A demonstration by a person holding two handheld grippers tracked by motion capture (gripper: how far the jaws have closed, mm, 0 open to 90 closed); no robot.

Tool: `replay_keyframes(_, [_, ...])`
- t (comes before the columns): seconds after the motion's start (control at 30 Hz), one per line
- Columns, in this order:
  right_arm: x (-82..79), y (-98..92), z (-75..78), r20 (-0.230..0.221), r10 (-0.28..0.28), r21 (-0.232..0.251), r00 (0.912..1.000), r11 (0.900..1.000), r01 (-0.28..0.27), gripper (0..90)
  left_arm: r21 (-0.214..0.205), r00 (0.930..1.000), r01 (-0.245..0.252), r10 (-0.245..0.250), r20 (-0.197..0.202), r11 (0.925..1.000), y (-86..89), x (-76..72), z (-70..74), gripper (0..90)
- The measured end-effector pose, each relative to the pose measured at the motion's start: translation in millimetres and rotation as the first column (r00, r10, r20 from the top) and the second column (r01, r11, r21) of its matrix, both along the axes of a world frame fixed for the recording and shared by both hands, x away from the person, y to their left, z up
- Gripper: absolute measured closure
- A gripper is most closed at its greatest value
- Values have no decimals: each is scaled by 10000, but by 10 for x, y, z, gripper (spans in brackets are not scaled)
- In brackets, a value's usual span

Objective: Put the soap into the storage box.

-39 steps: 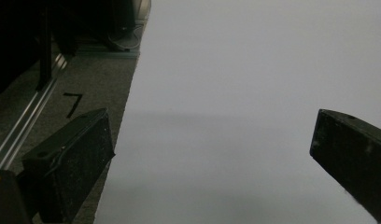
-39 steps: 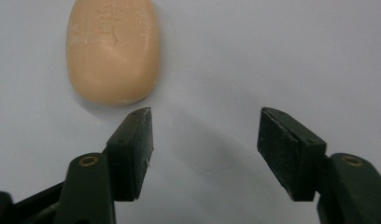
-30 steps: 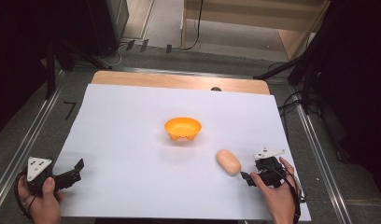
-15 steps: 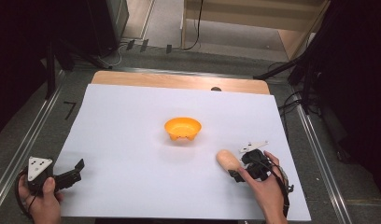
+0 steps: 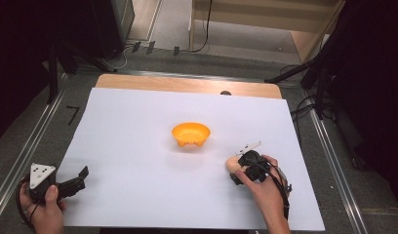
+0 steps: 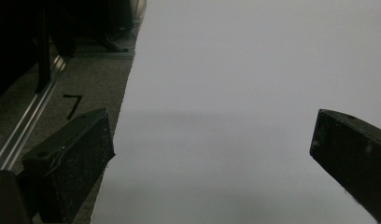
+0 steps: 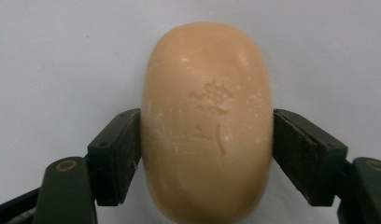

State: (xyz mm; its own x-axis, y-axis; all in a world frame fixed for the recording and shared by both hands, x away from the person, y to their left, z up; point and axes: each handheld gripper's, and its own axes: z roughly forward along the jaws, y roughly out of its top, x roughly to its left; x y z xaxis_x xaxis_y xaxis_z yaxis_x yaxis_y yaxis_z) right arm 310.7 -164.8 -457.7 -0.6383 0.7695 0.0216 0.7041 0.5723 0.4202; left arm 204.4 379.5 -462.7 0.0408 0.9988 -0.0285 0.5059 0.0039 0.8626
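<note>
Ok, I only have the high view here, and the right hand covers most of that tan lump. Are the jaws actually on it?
Observer: Yes. In the right gripper view the right gripper has just been closing, and both pads press the sides of the soap bar.
Operator: Any marking on it?
Observer: There is a stamped emblem on its top face; the design is too faint to read.
Operator: Is it off the sheet?
Observer: I cannot tell; the white sheet lies right behind it.
Operator: And the left one?
Observer: The left gripper stands open, with bare sheet between its jaws.
</note>
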Motion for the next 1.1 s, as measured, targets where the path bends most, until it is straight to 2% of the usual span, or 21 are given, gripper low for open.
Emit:
replay_keyframes(0.23, [9, -3, 2, -183, -229, 61, 9996, 9997, 230, 328, 48, 10000, 2, -2, 28, 10000, -11, 2, -2, 0])
replay_keyframes(0.3, [33, 30, 17, -390, -283, -187, 9988, 9994, 276, 328, 44, 10000, 13, -13, 34, 10000, -10, 2, -2, 0])
replay_keyframes(0.4, [49, 43, 21, -498, -306, -266, 9983, 9992, 293, 327, 22, 10000, 2, -2, 26, 10000, -10, 3, -3, 0])
replay_keyframes(0.47, [60, 60, 25, -572, -221, -416, 9981, 9989, 198, 324, 7, 10000, -1, 1, 34, 10000, -11, 4, -4, 0])
replay_keyframes(0.77, [88, 48, 42, -758, 42, -418, 9971, 9991, -74, 335, -33, 10000, 42, -42, 13, 10000, -5, 3, -1, 0])
replay_keyframes(0.9, [93, 7, 62, -438, 319, -195, 9985, 9993, -328, 335, -73, 10000, 46, -46, -25, 10000, -4, 5, -1, 0])
replay_keyframes(1.0, [106, -48, 133, -224, 469, 344, 9987, 9983, -461, 335, 12, 10000, 64, -64, -41, 10000, -9, 6, -1, 0])
replay_keyframes(1.1, [116, -53, 219, -56, 699, 383, 9975, 9968, -696, 335, 84, 10000, 62, -61, -29, 9999, -14, 6, -2, 0])
